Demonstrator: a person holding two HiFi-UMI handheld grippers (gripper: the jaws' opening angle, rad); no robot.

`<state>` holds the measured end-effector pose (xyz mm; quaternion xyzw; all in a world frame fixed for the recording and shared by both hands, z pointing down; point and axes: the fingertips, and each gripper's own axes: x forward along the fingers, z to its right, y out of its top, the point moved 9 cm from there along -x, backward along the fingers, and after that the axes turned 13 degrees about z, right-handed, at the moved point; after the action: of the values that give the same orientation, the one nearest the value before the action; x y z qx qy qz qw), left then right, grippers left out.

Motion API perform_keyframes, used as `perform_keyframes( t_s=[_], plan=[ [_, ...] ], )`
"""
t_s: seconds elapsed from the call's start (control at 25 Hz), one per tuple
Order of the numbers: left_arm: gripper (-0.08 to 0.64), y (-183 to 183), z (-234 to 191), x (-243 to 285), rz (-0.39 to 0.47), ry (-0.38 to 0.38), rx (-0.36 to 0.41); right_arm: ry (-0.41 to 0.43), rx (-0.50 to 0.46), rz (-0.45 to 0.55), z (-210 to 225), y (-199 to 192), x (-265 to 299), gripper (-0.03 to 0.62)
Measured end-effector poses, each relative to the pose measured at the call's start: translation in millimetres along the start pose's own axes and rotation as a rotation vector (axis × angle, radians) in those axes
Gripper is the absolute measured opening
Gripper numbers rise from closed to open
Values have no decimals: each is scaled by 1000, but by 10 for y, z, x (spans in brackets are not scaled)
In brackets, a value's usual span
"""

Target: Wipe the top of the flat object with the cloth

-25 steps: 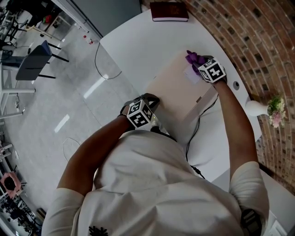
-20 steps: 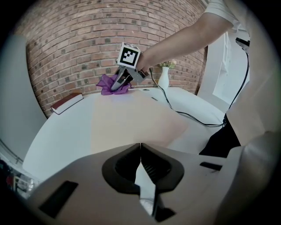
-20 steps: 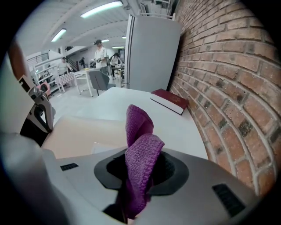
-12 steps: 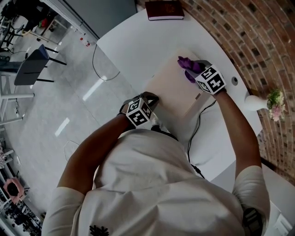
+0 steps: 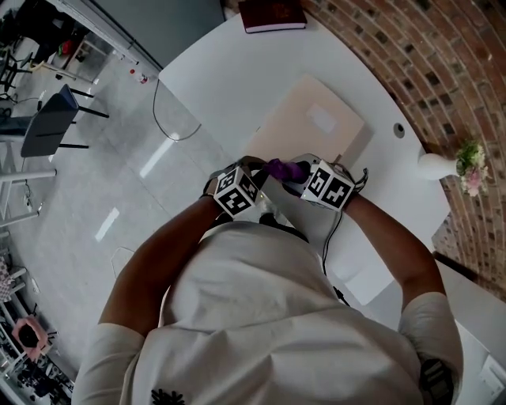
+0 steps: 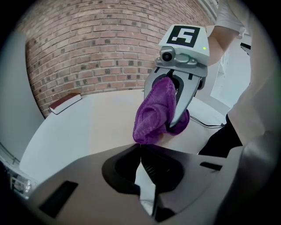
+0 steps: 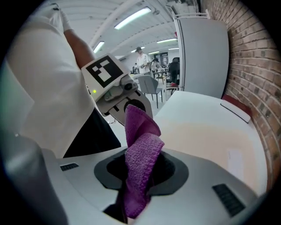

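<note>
Just at the flat object's (image 5: 310, 119) near edge, right gripper (image 5: 297, 176) with cloth (image 5: 281, 168).

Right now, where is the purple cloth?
In the head view the purple cloth is near the centre, pinched in the right gripper beside the left gripper, at the near edge of the flat object.

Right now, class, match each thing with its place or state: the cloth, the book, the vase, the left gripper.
Things:
1. purple cloth
2. dark red book
3. white vase
4. left gripper

Places or states:
A. jaws together, nothing between them
B. at the far end of the table
C. clamped in the right gripper
D. holding flowers

Pairs: 1-C, 2-B, 3-D, 4-A
</note>
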<state>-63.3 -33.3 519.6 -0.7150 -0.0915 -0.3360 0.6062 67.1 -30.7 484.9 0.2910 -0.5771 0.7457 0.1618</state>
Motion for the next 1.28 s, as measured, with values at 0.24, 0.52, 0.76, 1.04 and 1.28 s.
perform_keyframes(
  t_s=[0.24, 0.52, 0.76, 1.04, 1.28],
  plan=[
    [26, 15, 5, 18, -5, 0, 2, -60, 7, 9, 268, -89, -35, 129],
    [25, 16, 5, 33, -7, 6, -7, -172, 19, 7, 764, -231, -289, 129],
    [25, 20, -4, 46, -7, 7, -14, -282, 39, 4, 1258, -320, -546, 129],
    [26, 23, -5, 66, -6, 10, -26, -418, 72, -5, 1793, -428, -788, 129],
    [26, 14, -2, 61, -6, 10, -28, -535, 108, -31, 2127, -528, -946, 129]
  ],
)
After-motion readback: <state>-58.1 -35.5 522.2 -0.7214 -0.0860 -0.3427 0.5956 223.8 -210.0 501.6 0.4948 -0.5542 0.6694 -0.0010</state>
